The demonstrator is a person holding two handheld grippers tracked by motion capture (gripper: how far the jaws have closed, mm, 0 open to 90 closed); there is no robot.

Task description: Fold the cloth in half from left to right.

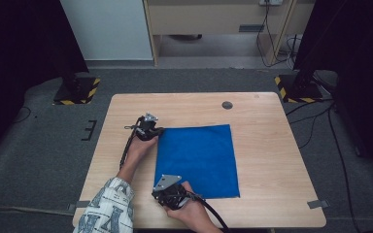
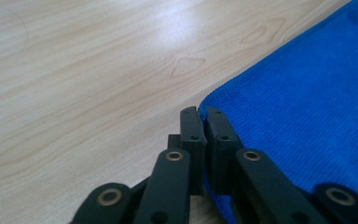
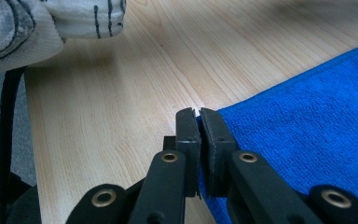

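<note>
High view: your left gripper (image 1: 154, 132) pinches the blue cloth's (image 1: 199, 160) far-left corner, your right gripper (image 1: 161, 190) its near-left corner; the cloth spreads rightward from both.

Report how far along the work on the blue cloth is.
Done: both grips look made. The left gripper is shut on the far left corner of the blue cloth, the right gripper on the near left corner. In hand: both hold those corners low at the table, and the cloth lies flat and spread out. Left: nothing is lifted or folded yet, so all handling of the cloth remains.
</note>
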